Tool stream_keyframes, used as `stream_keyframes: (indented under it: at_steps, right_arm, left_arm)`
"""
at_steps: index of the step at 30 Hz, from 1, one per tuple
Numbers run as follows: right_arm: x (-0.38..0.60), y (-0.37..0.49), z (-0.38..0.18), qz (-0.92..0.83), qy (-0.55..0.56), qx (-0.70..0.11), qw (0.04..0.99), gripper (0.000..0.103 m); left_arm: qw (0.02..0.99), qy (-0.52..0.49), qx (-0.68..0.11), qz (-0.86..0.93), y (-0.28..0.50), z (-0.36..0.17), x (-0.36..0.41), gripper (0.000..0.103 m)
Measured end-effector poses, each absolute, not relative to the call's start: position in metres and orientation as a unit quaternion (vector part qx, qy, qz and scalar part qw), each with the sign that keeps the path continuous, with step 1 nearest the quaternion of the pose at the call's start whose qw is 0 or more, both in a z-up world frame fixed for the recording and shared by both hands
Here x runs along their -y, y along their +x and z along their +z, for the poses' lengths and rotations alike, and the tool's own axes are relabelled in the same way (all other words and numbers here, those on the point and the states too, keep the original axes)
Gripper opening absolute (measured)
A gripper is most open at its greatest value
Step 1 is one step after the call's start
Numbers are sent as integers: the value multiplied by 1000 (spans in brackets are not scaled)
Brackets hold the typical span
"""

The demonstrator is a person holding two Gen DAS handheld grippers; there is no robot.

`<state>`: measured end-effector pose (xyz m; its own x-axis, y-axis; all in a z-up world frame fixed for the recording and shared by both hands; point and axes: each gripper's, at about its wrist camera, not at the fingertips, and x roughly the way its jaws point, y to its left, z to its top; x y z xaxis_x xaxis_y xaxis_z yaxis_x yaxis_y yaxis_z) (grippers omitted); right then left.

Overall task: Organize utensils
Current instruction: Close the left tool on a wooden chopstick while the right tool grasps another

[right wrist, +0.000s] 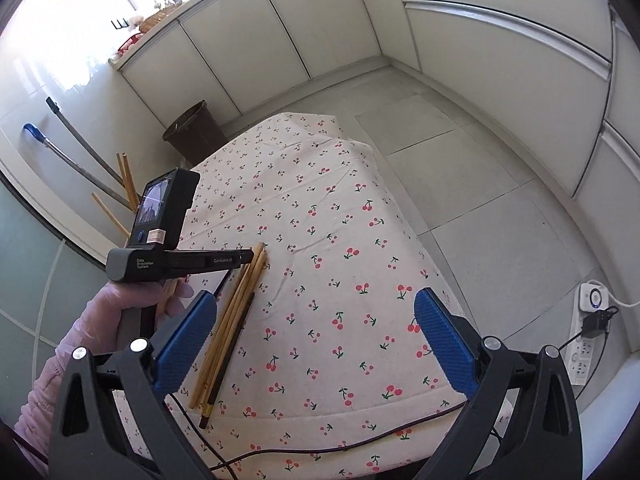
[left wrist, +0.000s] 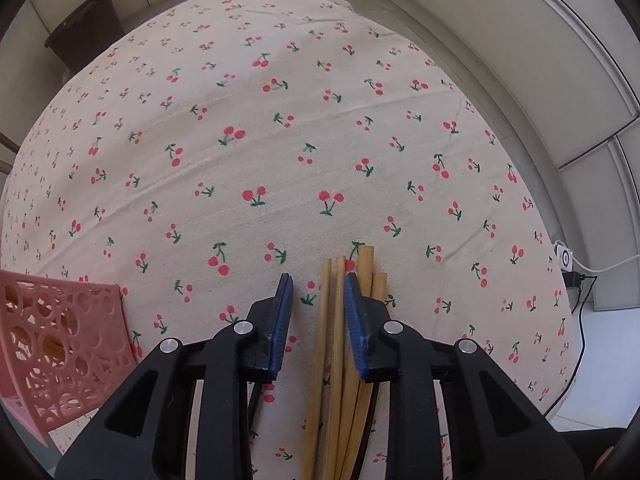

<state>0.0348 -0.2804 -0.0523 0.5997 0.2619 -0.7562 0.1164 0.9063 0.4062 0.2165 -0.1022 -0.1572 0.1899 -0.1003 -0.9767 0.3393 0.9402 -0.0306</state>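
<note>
Several wooden chopsticks (left wrist: pixel 332 360) lie bunched on the cherry-print tablecloth (left wrist: pixel 280 140). My left gripper (left wrist: pixel 318 284) is open just above them, with two chopsticks between its blue fingers and others under the right finger. In the right wrist view the same bunch (right wrist: pixel 232 320) lies beside one dark chopstick (right wrist: pixel 230 354), with the left gripper (right wrist: pixel 248 257) over its far end. My right gripper (right wrist: pixel 316 340) is wide open and empty, high above the table's near edge. A pink perforated basket (left wrist: pixel 60 344) stands at the left. Chopsticks (right wrist: pixel 126 178) stick up behind the left gripper's camera.
A dark waste bin (right wrist: pixel 194 130) stands on the floor beyond the table's far left corner. A power strip (right wrist: pixel 586 340) with plugged cables lies on the floor at the right. A dark cable (right wrist: pixel 320 446) runs along the table's near edge. White cabinets line the walls.
</note>
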Motion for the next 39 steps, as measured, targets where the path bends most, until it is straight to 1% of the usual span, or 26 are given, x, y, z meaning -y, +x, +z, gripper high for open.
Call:
stream_keyframes:
  at_steps: [2,4,6,7,8,11,15,19,25,27,39]
  right_arm:
    - [281,36,-55,40,216,-453,864,96]
    - [282,38,-59,37,220,-458,860,96]
    - [281,40,-61,35,221,-462,858,96]
    - [281,40,-61,34,220,-464,857,96]
    - [281,41,-62,32,218,-467,856,96]
    - [277,44,-66,29,211,-472,855,96]
    - [273,45,-68,31,208,-475,854,96]
    - [269,46,-69,38,206,-478,853,96]
    - [268,47,-71,38,205,-482,851,96]
    - [268,48,-72,40,208,-483,850,96]
    - [266,47,-73,40,205,-485,849,96]
  left_arm:
    - [769,119,-613,-137,215,-160,112,25]
    - [770,109,-615,-132,215,-159,113,24]
    - [775,86,-613,-130,215,-159,108,19]
    - [777,74,-612,-129,215,-159,103,12]
    - [778,59,-612,-128,213,-159,95,10]
    - [784,11,-606,-137,208,-157,82,10]
    - [781,-29,-605,-152,200,-154,75,9]
    - [775,-12,-613,-153,198,-157,79,10]
    - [765,-37,-625,-152,200,-155,72,12]
    - [767,-30,-624,-146,197,-151,70,14]
    - [777,7,-618,-124,189,-142,69,14]
